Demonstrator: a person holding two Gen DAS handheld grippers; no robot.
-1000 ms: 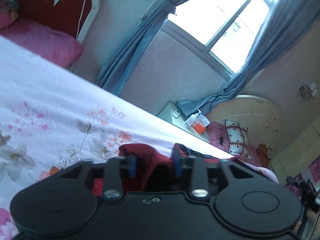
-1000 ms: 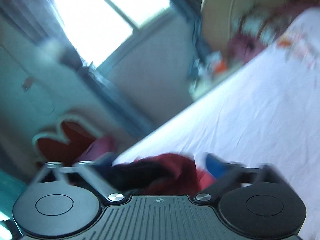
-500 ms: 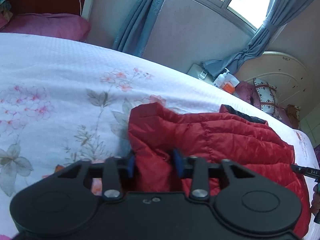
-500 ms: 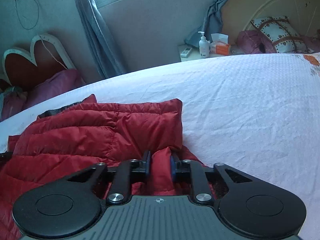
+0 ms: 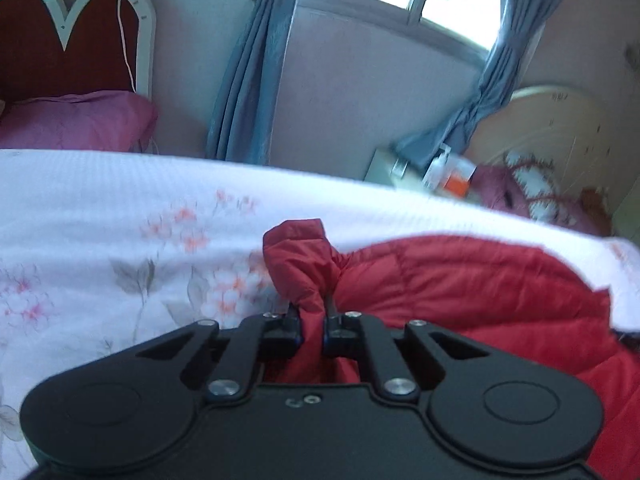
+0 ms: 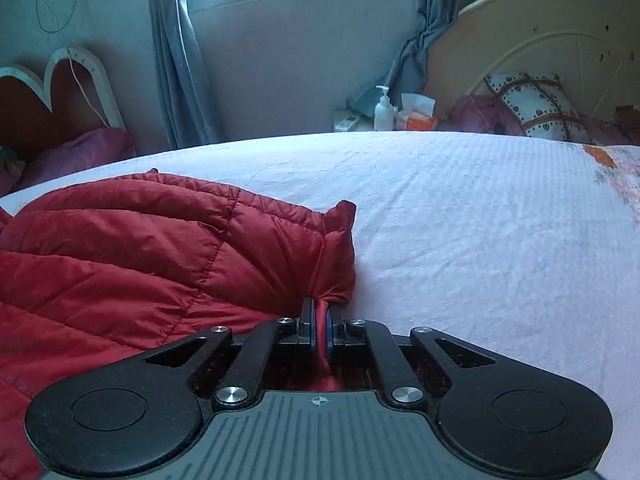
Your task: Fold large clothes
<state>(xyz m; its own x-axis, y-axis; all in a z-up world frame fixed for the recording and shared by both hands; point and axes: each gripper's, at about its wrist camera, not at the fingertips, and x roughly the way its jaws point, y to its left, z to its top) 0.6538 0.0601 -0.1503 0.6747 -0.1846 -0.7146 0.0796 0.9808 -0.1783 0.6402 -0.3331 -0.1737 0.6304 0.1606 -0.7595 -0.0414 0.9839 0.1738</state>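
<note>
A red quilted puffer jacket (image 5: 472,292) lies spread on the white bedspread. In the left wrist view its left corner bunches up into a small peak, and my left gripper (image 5: 312,320) is shut on that bunched red fabric. In the right wrist view the jacket (image 6: 132,248) stretches off to the left, and its right corner is squeezed thin between the pads of my right gripper (image 6: 319,320), which is shut on it. Both grippers sit low, close to the bedspread.
The bed (image 6: 460,220) has a white cover with pink flower prints (image 5: 188,232). A pink pillow (image 5: 76,120) and a red headboard lie at the left. A bedside table with a pump bottle (image 6: 383,110) and a cream headboard (image 6: 540,52) stand behind, under the curtained window.
Both grippers came down toward the bed and rolled level. Their jaws, open around the red fabric a second ago, have closed on the jacket's two corners.
</note>
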